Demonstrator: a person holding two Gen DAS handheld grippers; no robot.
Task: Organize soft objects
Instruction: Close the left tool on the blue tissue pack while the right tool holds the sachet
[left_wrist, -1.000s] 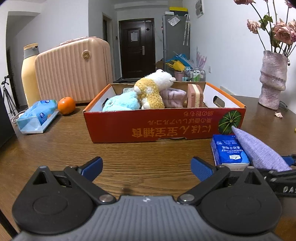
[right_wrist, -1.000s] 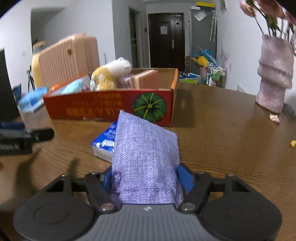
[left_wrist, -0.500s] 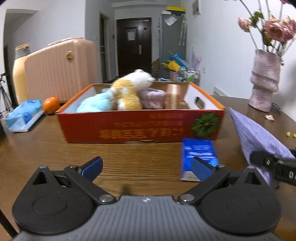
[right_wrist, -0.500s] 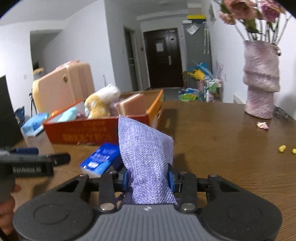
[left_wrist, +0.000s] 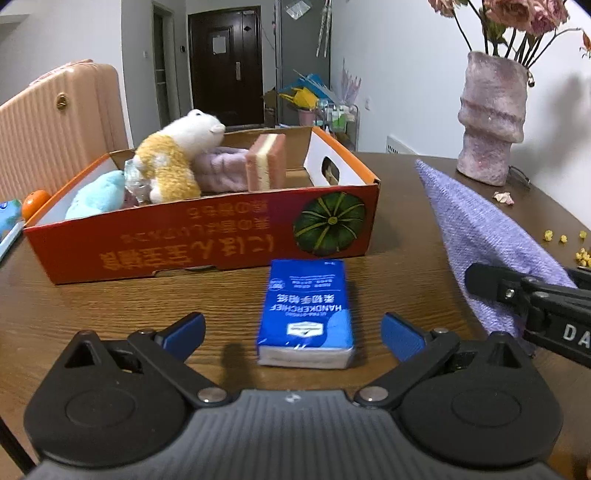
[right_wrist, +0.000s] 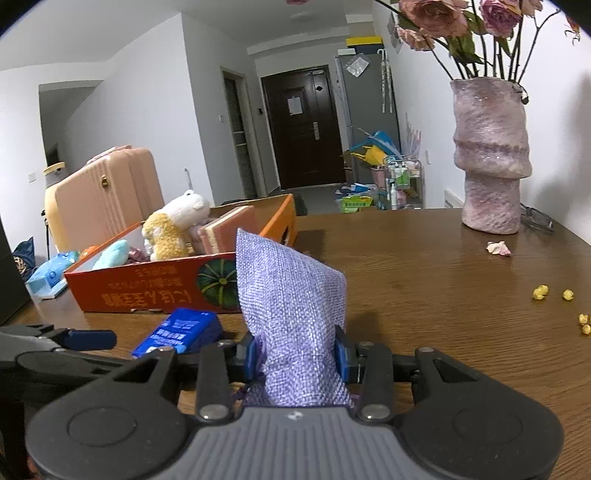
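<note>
Soft things already gathered in the orange cardboard box (left_wrist: 207, 251) are seen furthest left: a pale blue plush (left_wrist: 98, 195), a yellow-and-white plush toy (left_wrist: 173, 162), a pink folded cloth (left_wrist: 221, 171) and a pink sponge (left_wrist: 266, 162). Just in front of the box, flat on the wooden table (left_wrist: 110, 317), a blue tissue pack (left_wrist: 306, 314) is framed by the left gripper (left_wrist: 291, 328), whose jaws are spread wide and touch nothing. Further right, a purple fabric pouch (right_wrist: 291, 314) is pinched by the right gripper (right_wrist: 297, 356) and held clear of the table. The step in hand is judged to be the carrying of the pouch to the box while the tissue pack is lined up. Next, the left jaws would need to be lowered astride the pack and closed, and the pouch lifted over the box wall before release.
</note>
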